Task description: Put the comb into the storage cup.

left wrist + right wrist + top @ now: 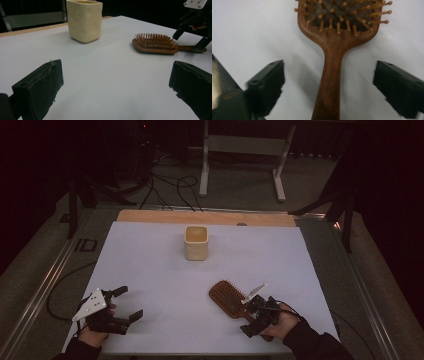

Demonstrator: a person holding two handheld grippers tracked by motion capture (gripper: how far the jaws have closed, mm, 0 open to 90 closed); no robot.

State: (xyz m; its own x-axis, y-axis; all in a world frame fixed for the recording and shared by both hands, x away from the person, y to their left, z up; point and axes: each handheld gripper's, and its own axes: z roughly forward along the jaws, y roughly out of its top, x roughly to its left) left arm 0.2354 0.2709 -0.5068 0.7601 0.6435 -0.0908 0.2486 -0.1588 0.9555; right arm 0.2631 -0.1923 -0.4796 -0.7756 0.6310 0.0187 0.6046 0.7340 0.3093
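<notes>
White sheet (165, 285) covered most of the table; a strip of bare wood (150, 216) showed along the far edge behind the cup (196, 242). The cup, cream-coloured with dimpled sides, stood upright on the sheet toward the far side, roughly centred, with open sheet all around it. Wooden hairbrush (228, 298) lay bristles up, nearer than the cup and off to its right, head toward the cup, handle pointing to the near right corner of the sheet. Wide clear surface lay between cup and brush, and a larger clear stretch nearer than the cup and to its left. Left gripper (126, 304) sat low at the near left corner, well apart from the cup, jaws spread wide with nothing between them; in the left gripper view only bare sheet lay between its jaws. Right gripper (260, 312) was over the brush handle (332, 85) at the near right, close to the sheet's near edge; jaws spread, one on each side of the handle, neither touching the wood. Beyond the table's far edge past the cup: dark floor, loose cables (170, 187), a white frame's legs (242, 150). Metal rails (42, 285) ran along both sides of the table.
</notes>
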